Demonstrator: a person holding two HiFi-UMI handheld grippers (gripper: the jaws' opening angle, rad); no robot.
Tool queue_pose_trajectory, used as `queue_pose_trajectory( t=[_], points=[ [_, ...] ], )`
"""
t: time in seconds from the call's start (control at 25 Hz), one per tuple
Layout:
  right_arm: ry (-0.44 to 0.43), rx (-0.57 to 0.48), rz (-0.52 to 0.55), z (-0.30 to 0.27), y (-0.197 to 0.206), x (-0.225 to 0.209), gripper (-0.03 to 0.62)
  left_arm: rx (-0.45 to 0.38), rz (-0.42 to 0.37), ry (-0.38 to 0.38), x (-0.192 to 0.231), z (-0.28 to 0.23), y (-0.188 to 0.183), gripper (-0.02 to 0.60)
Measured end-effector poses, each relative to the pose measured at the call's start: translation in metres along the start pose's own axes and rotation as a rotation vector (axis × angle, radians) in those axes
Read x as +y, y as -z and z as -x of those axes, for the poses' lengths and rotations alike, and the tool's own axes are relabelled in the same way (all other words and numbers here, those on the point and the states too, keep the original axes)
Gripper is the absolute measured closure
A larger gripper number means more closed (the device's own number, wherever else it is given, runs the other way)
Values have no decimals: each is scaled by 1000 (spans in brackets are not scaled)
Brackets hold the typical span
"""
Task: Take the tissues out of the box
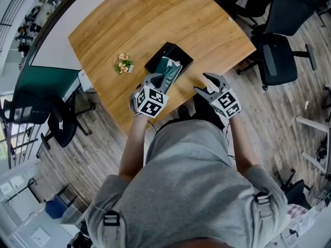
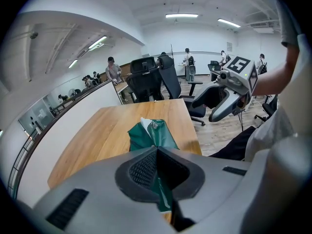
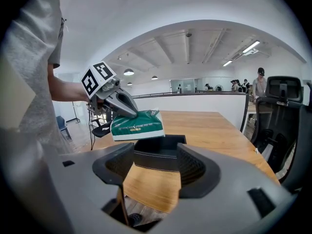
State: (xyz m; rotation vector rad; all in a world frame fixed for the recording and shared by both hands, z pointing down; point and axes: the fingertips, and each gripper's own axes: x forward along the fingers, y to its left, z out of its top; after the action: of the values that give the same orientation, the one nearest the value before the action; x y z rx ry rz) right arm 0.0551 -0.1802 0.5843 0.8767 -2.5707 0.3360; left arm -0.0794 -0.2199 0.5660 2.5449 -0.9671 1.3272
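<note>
A green tissue pack hangs tilted over the open black box near the table's front edge. My left gripper is shut on the pack's near end. In the left gripper view the green wrapper runs out from between the closed pads. The right gripper view shows the pack lifted just above the box, with the left gripper clamped on it. My right gripper stands open to the right of the box, with nothing between its fingers.
The wooden table carries a small potted plant left of the box. Black office chairs stand on the floor to the right, another chair to the left. A white partition runs along the table's far left side.
</note>
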Motion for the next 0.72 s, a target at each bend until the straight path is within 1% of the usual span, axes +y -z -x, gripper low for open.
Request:
queue_pose_trajectory(
  t=[0.2, 0.44, 0.72],
  points=[
    [9, -13, -6, -1, 0, 17, 321, -7, 7, 0, -4, 11, 14, 563],
    [29, -5, 13, -2, 0, 34, 321, -7, 7, 0, -7, 23, 31, 563],
    [36, 10, 29, -4, -4, 51, 321, -16, 7, -2, -6, 37, 43, 563]
  ],
)
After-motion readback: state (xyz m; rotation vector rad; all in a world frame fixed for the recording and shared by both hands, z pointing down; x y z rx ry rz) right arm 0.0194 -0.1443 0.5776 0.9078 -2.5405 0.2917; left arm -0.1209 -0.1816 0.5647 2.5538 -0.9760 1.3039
